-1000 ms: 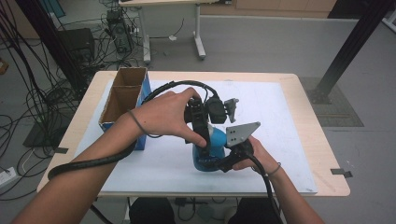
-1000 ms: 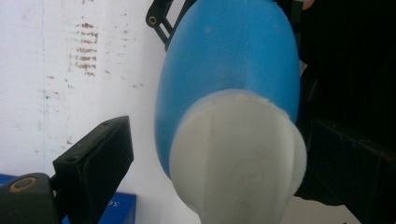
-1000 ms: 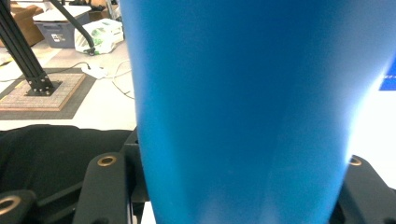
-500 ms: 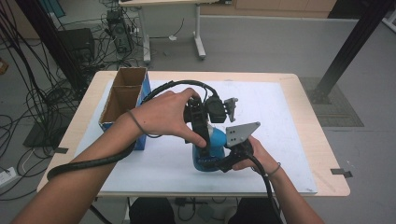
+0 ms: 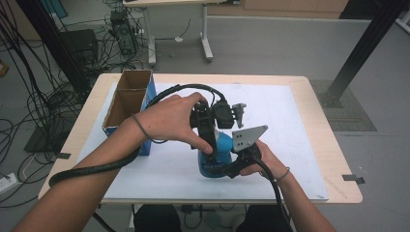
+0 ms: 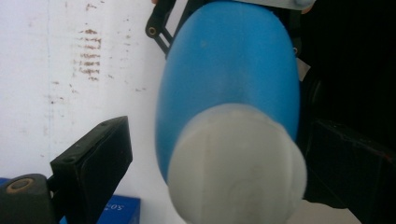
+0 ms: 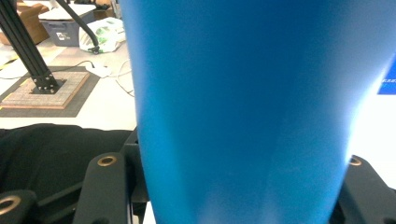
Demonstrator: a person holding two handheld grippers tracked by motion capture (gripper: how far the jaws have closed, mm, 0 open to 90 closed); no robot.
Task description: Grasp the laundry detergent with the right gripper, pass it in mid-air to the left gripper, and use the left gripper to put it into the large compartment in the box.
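Your open-topped brown cardboard box with blue sides stands at the table's left edge near the far corner; what lies inside cannot be told. The smooth blue plastic bottle with a white cap stands upright near the table's front edge, mid-width. Your right gripper is clamped on its body. Your left gripper straddles the cap, jaws apart, not pressing.

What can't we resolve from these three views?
- High view: left gripper jaw tips and the bottle's cap, hidden by the left hand.
- High view: blue bottle label and lower body, covered by both grippers.
- Left gripper view: white cap blurred, too close; whether the pads touch it is unclear.
- Right gripper view: right gripper pad contact cut off by the bottom edge.
- Cardboard box floor: in shadow.
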